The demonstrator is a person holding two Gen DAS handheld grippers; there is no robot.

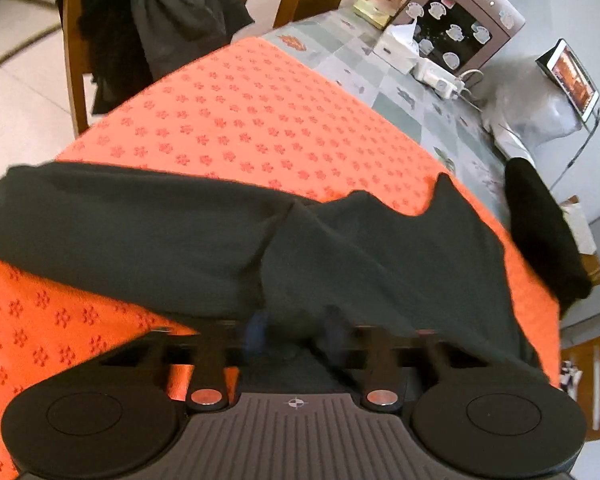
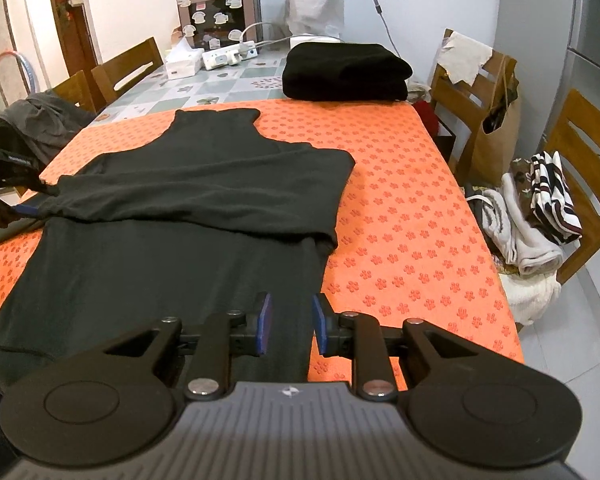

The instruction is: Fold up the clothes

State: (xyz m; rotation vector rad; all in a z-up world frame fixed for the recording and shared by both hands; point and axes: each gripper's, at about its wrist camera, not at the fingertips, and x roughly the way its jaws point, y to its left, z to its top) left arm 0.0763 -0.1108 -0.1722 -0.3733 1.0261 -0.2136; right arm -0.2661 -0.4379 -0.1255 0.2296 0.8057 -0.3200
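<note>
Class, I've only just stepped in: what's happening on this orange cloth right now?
A person is folding a dark garment on the orange tablecloth. The left hand-held gripper pinches the garment's edge, with part already folded across the body. The right hand-held gripper hovers open over the garment's near end, holding nothing. A folded black garment already sits at the far end.

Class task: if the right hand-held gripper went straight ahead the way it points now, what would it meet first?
Probably the dark garment spread on the orange cloth, just beyond the right hand-held gripper; depth is uncertain.
</note>
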